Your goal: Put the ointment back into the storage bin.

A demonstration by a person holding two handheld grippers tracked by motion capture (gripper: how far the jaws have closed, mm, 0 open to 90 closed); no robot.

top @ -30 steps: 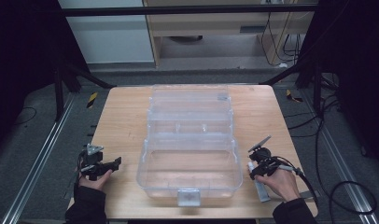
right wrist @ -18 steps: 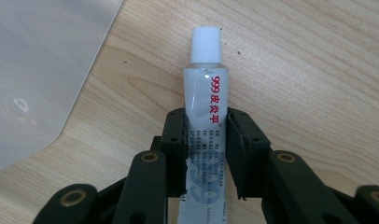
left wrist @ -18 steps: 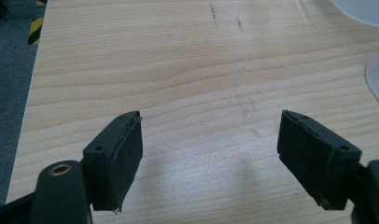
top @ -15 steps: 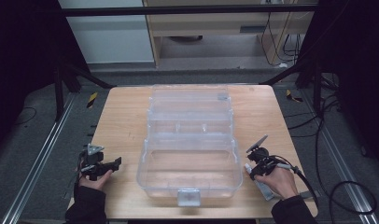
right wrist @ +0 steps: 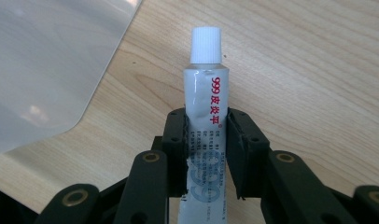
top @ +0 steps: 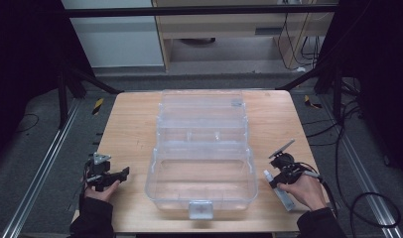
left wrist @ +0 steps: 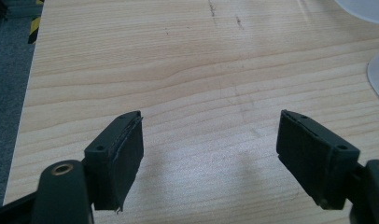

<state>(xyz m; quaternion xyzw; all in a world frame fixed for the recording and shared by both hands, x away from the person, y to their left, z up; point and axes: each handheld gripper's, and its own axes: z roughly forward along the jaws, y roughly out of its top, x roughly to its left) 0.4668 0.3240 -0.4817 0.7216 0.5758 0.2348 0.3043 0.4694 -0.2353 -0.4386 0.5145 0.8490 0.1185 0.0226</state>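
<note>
**Currently: tube clamped at the right, left jaws apart**

Currently the right gripper (right wrist: 207, 154) has its jaws pressed against both sides of a white tube (right wrist: 204, 121), having just finished closing on it. The tube's ribbed white cap points away from the gripper, and red print runs along its body. In the high view the tube (top: 280, 191) lies at the table's (top: 130, 124) right front area, just beside the clear plastic box (top: 202, 163), which stands open at the centre. The left gripper (left wrist: 211, 163) sits over bare wood at the left front; its jaws stand apart with nothing between them, having just been closing slightly.
</note>
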